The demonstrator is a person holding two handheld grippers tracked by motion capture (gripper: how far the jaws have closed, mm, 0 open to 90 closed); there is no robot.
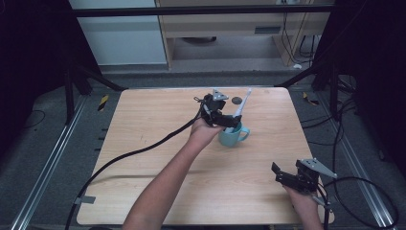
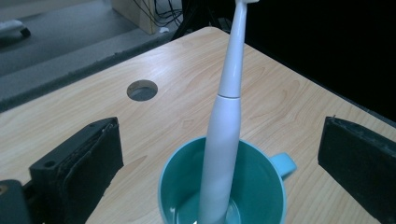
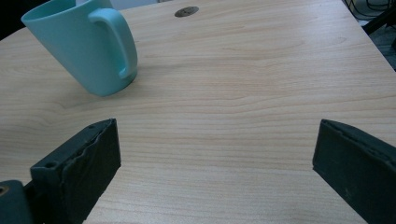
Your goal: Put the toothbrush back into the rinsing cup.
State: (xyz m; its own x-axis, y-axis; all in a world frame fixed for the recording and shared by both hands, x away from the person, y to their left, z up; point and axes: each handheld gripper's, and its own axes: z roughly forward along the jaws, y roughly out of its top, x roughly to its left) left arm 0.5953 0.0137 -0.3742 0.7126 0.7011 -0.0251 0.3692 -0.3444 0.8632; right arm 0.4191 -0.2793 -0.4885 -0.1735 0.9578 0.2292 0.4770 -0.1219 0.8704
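My left gripper [image 1: 225, 120] hangs just over the mug [image 1: 233, 136], its fingers [image 2: 79, 163] spread as wide as they go, with nothing pressed between the pads; the toothbrush [image 2: 223, 140] rises between them, apart from both. My right gripper [image 1: 292, 179] sits near the table's near right corner, well apart from the mug, its fingers [image 3: 77, 168] also wide open and gripping nothing, with bare wood between them. The toothbrush is a smooth white electric one, a thick rounded handle narrowing at a seam to a slim neck; it stands in the mug with its base on the bottom and leans against the rim, tilting toward the far side of the table [image 1: 158, 158]. The mug is a matte teal, tapering toward its base, with a loop handle. The table is pale wood-grain laminate with rounded corners and a small round hole [image 1: 237, 100] near the far edge. My finger pads are black, ribbed and somewhat ragged at the edges. The left gripper view looks down into the mug's glossy inside, where the brush's foot rests; the right gripper view gives the mug's outer wall and handle [image 3: 114, 39] from the side; the high view takes in both forearms and the black cable [image 1: 139, 151] trailing across the table.
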